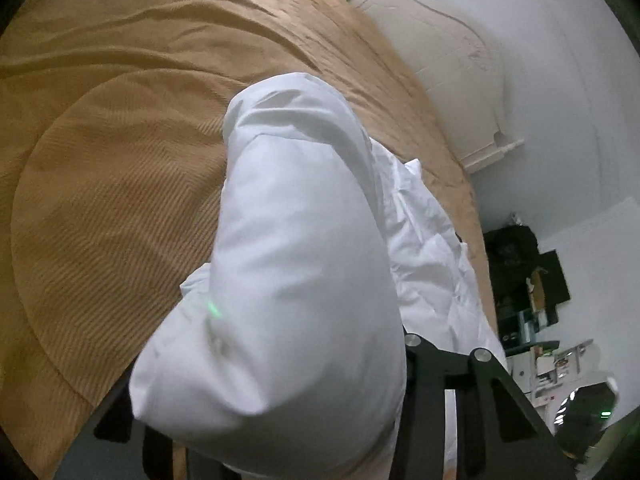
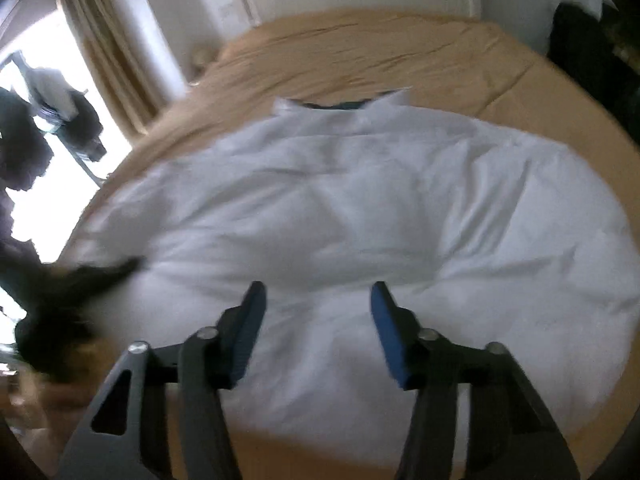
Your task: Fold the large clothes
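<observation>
My left gripper [image 1: 276,412] is buried under a thick white fold of the shirt [image 1: 296,264] draped right over its fingers; I cannot tell how far its jaws stand apart or whether they pinch the cloth. The tan bedspread [image 1: 112,168] fills the space beyond. My right gripper [image 2: 318,332] hangs just above the shirt [image 2: 360,208] with its blue pads [image 2: 250,332] wide apart, holding nothing. The shirt lies spread flat across the middle of the bed [image 2: 400,52], collar [image 2: 340,106] toward the far edge, hem at the near edge.
</observation>
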Motion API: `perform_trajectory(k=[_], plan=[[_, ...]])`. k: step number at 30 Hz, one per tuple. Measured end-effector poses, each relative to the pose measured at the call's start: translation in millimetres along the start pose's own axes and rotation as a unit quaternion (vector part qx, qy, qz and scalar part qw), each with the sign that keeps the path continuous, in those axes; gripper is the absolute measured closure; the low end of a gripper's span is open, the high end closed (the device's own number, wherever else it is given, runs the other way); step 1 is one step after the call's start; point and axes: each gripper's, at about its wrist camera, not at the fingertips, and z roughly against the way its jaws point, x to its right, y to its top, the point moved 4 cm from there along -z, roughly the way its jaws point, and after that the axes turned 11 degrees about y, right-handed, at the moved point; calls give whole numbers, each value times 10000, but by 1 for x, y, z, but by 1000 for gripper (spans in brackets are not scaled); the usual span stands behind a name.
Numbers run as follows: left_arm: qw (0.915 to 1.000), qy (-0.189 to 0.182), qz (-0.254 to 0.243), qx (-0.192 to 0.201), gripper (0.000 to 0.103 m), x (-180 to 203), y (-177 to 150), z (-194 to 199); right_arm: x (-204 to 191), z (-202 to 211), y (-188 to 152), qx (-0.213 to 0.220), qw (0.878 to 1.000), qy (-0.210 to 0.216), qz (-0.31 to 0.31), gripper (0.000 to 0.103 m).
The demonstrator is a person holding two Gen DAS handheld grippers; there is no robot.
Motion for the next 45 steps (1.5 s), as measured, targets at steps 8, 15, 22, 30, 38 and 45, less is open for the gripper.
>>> perform_trajectory(k=[8,15,22,30,38,45], plan=[[9993,182,-319,4,59,22,1,-7,15,-75,10,-1111,9902,-740,-402,99],[9991,252,-341,-68,59,37,5,-17,55,-159,117,-1352,9842,-674,-926,103],[9988,303,-354,-121,59,43,9,-24,85,-199,156,-1439,9759,-557,-1544,103],[9995,175,-151,-222,59,21,4,-22,55,-163,133,-1548,9807,-208,-1180,102],[9995,175,-146,-224,59,16,3,-23,-22,-69,-2,-2149,9749,-582,-72,101],[9988,-118,235,-417,57,6,12,-10,23,-98,-25,-1967,9753,-134,-1000,103]])
